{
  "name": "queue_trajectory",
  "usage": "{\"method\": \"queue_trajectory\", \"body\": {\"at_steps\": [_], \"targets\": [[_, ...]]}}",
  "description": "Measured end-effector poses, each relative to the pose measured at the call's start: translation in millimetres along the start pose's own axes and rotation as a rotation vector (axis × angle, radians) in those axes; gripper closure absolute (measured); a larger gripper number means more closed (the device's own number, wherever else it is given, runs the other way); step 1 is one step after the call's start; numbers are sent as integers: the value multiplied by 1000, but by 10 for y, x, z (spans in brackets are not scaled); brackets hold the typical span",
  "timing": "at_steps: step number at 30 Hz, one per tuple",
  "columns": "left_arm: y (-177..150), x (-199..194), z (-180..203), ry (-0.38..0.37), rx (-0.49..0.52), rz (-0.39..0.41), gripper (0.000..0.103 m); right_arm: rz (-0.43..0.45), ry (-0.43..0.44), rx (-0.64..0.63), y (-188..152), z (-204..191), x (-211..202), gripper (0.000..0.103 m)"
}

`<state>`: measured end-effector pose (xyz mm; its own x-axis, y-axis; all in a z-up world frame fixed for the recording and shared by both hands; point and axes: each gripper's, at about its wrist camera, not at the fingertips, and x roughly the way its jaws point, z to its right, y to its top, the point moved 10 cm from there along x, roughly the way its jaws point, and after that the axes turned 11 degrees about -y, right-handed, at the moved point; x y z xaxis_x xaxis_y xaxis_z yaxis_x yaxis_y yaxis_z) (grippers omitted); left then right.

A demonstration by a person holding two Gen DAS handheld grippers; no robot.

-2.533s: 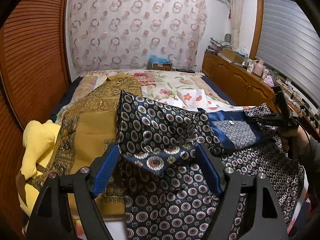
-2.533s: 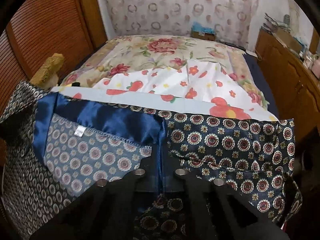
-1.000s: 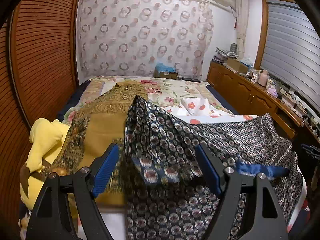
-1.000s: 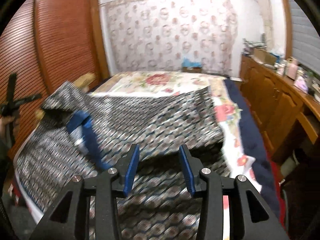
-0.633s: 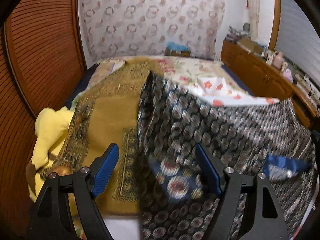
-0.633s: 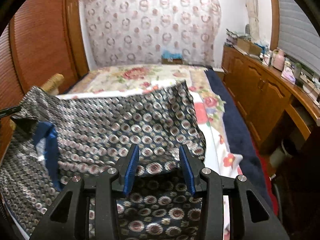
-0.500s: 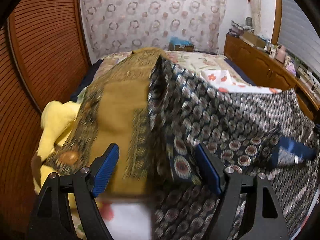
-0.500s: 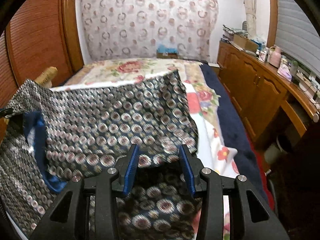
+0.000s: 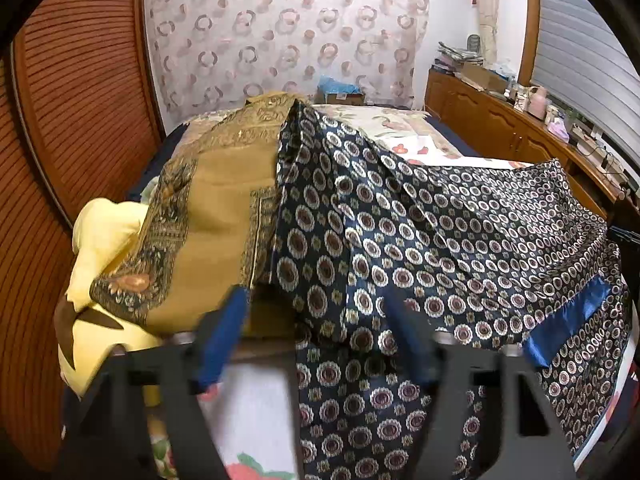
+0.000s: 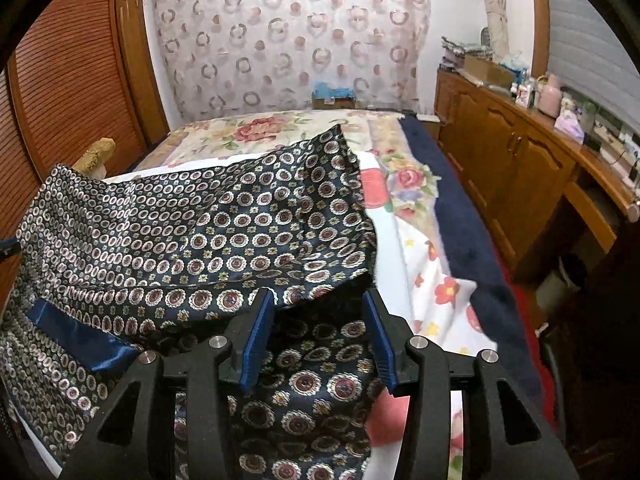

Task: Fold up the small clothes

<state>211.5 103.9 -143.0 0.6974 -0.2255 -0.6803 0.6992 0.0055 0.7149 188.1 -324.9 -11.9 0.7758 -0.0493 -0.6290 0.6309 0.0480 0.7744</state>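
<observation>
Left hand-held gripper: tilted downward over the near edge of the bed. Its blue pads are blurred; the jaws are closing, at a medium gap. A fold of the navy garment lies between them, nearer the right pad; whether the pads press on it cannot be told.

Right hand-held gripper: tilted downward over the same garment. Its jaws are opening, at a medium gap. Patterned cloth lies between and under the pads, and neither pad visibly presses it.

Garment position: spread across the bed ahead of both hand-held grippers, folded over on itself, with a blue satin lining strip exposed to the right of the left hand-held gripper and to the left of the right one.

Adjacent items: an ochre cloth ahead-left of the left hand-held gripper, draped over a yellow plush.

Containers: a cardboard box at the far end of the bed holds something blue, not identifiable.
</observation>
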Motion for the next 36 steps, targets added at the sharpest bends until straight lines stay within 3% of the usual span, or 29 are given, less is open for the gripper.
{"method": "queue_trajectory", "body": {"at_steps": [5,7,13,15,17,18,19,29,36], "targets": [[109,50,-18,-15,-11,9,61,-14,43,36,4,-35,75,55],[124,79,-17,-15,-8,8,76,-23,45,50,26,-14,115,55],[110,58,-39,7,-1,24,99,-45,45,120,102,100,273,55],[116,39,-30,7,10,32,100,-57,45,125,104,109,345,56],[130,0,-10,11,24,46,101,-66,53,122,95,101,389,75],[141,-42,12,13,33,61,101,-66,67,115,93,85,398,98],[151,-69,37,9,41,70,101,-64,74,111,106,67,410,101],[142,-684,292,-91,-2,158,102,89,158,105,229,128,-318,102],[-245,-841,348,-108,-38,124,102,73,152,53,-83,178,-606,102]]}}
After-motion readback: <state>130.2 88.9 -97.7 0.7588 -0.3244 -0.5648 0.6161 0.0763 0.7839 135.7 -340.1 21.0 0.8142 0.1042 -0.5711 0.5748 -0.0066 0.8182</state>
